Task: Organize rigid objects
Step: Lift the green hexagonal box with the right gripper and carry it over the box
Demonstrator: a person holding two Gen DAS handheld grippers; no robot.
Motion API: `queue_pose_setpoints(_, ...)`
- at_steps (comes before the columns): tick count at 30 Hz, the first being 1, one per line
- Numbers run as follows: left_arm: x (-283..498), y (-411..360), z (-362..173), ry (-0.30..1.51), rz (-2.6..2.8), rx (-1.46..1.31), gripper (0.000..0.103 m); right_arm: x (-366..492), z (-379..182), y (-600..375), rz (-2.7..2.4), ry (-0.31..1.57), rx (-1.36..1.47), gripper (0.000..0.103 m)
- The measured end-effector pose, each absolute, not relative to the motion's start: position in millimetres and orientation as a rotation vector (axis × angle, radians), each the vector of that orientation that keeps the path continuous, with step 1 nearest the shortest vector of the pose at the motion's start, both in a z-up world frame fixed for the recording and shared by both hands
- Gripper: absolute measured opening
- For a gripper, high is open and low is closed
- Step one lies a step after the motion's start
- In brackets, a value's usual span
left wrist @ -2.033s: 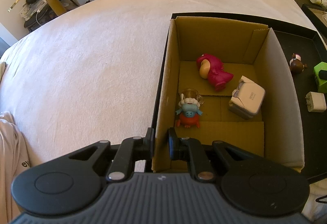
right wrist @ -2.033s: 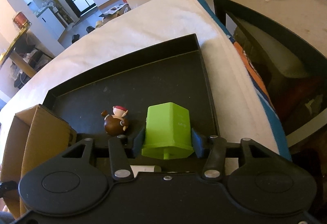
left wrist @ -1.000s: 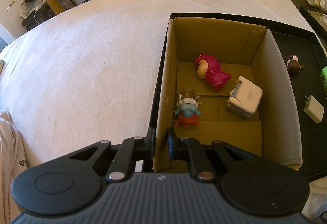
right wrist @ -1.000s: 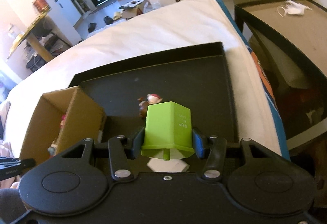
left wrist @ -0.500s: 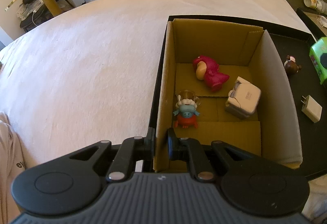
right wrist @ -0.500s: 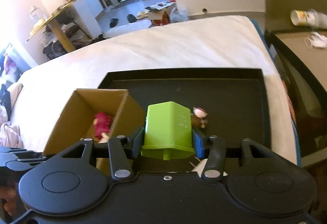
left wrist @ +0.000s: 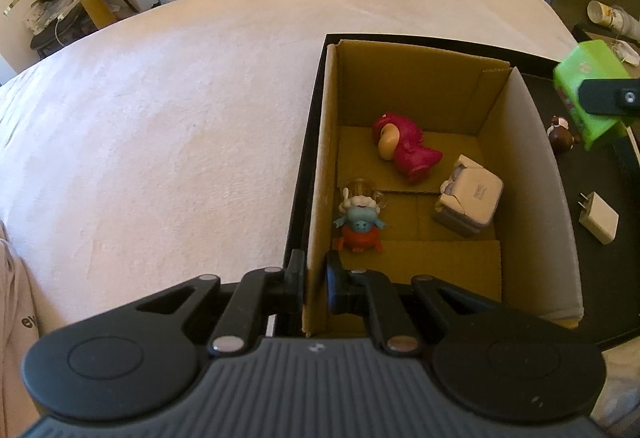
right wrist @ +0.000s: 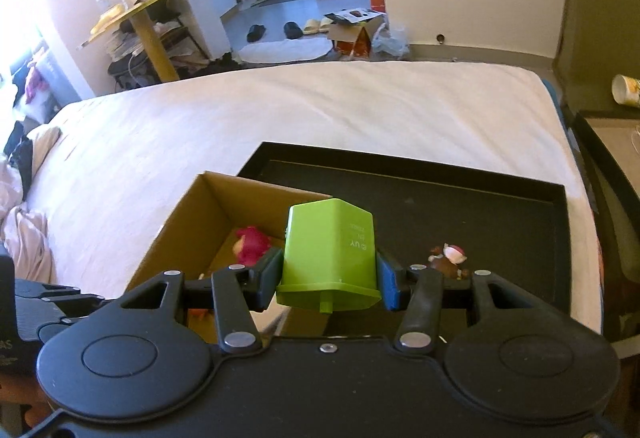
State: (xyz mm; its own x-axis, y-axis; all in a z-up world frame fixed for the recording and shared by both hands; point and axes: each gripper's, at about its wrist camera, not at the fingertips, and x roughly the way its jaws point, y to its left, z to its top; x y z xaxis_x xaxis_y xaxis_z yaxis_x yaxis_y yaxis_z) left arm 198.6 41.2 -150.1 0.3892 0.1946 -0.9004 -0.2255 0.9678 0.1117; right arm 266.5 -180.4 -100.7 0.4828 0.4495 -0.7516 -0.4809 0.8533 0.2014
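Left wrist view: the left gripper [left wrist: 314, 284] is pinching the near left wall of the cardboard box [left wrist: 320, 166], its jaws pressed almost together on the cardboard. The box is sitting in the left part of a black tray [left wrist: 624, 278], which is lying on a bed [left wrist: 160, 118]. This view is looking down into the box: a pink plush toy [left wrist: 404, 150] is lying toward the far wall, a white case [left wrist: 468, 202] is resting by the right wall, and a blue and red figurine [left wrist: 360, 226] is standing against the left wall. To the right of the box, on the tray floor, a white charger [left wrist: 598, 218] and a brown figurine [left wrist: 562, 134] are resting. The green container [left wrist: 584, 94] is showing at the right edge, above the tray and beyond the box's right wall.

Right wrist view: the right gripper [right wrist: 329, 274] is clamping the green container [right wrist: 330, 250] by its two sides, the jaws held apart by its width. The container is hanging in the air over the box's right wall [right wrist: 272, 194]. Only the plush toy [right wrist: 252, 244] is visible inside the box here; the case and the charger are hidden. The brown figurine [right wrist: 448, 260] is lying right of the box, and the tray's far rim [right wrist: 400, 162] is showing in full.
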Motion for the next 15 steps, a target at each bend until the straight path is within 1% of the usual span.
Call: queue_pose_setpoints(15,196,45,-148,1.134,0.258,-0.052,0.009,260,-100,-138,0.634,0.919,-0.146,0.049)
